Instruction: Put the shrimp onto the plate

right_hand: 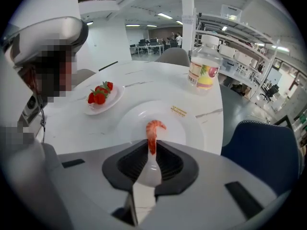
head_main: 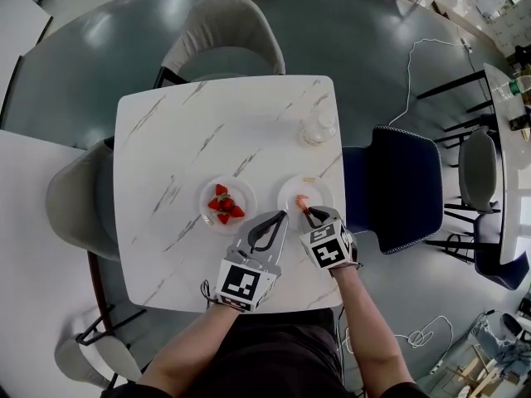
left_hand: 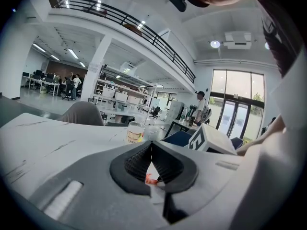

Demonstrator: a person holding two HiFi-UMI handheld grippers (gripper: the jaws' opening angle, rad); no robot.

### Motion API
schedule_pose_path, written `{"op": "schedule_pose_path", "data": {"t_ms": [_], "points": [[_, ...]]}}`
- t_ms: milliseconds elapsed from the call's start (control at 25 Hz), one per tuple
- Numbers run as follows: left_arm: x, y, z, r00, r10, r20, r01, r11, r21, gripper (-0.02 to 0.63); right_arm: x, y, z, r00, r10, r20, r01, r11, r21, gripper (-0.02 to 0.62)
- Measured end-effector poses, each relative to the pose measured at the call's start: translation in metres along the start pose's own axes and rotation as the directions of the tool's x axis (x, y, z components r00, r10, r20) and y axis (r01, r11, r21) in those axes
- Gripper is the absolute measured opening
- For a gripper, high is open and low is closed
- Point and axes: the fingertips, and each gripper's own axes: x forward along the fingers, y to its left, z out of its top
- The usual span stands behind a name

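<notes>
Over white plate (right_hand: 194,128) at table's near edge, right gripper (right_hand: 152,150) has jaws pinched on tail of shrimp (right_hand: 153,128), body curling up out of tips. Cannot tell if shrimp touches plate. Left gripper (left_hand: 151,152) has jaws closed tip to tip, nothing between, just beside plate. Carry looks done; release and pull-back left. Strawberries (right_hand: 98,96) sit on separate dish.

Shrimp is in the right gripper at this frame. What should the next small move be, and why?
Probably ease the right gripper down a touch and open its jaws. They are shut on the shrimp, which sticks out over the middle of the white plate, so letting go should land it there. Contact with the plate cannot be told.
</notes>
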Motion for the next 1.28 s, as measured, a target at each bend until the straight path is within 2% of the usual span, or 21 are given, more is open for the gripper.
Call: {"op": "schedule_pose_path", "data": {"t_ms": [120,240,360,440,680,880,1280], "points": [[-0.004,-0.002,0.003,1.000,0.000,-0.004,0.000,1.000,0.009,0.009,-0.005,-0.001,0.004,0.999,0.015,0.033,-0.016,0.999,0.038,0.069],[-0.008,-0.006,0.005,1.000,0.002,-0.022,-0.002,1.000,0.003,0.009,-0.026,-0.003,0.017,0.994,0.012,0.105,-0.019,0.998,0.064,0.074],[-0.012,-0.015,0.005,0.996,-0.001,-0.088,0.000,1.000,-0.008,0.009,-0.059,0.001,0.033,0.981,0.027,0.194,-0.044,0.996,0.084,0.070],[-0.015,-0.023,0.009,0.993,-0.005,-0.119,0.004,1.000,-0.012,0.009,-0.083,0.003,0.042,0.965,0.034,0.259,-0.063,0.993,0.102,0.044],[-0.021,-0.058,0.044,0.994,-0.033,-0.104,0.033,0.999,-0.010,0.009,-0.154,0.005,0.063,0.908,0.028,0.417,-0.096,0.985,0.144,0.011],[-0.036,-0.095,0.075,0.993,-0.080,-0.089,0.077,0.996,-0.036,0.009,-0.213,0.014,0.081,0.858,0.042,0.511,-0.125,0.984,0.129,0.006],[-0.071,-0.139,0.148,0.995,-0.093,0.024,0.093,0.995,-0.031,0.009,-0.318,0.032,0.110,0.711,0.035,0.702,-0.141,0.986,0.094,0.003]]}}
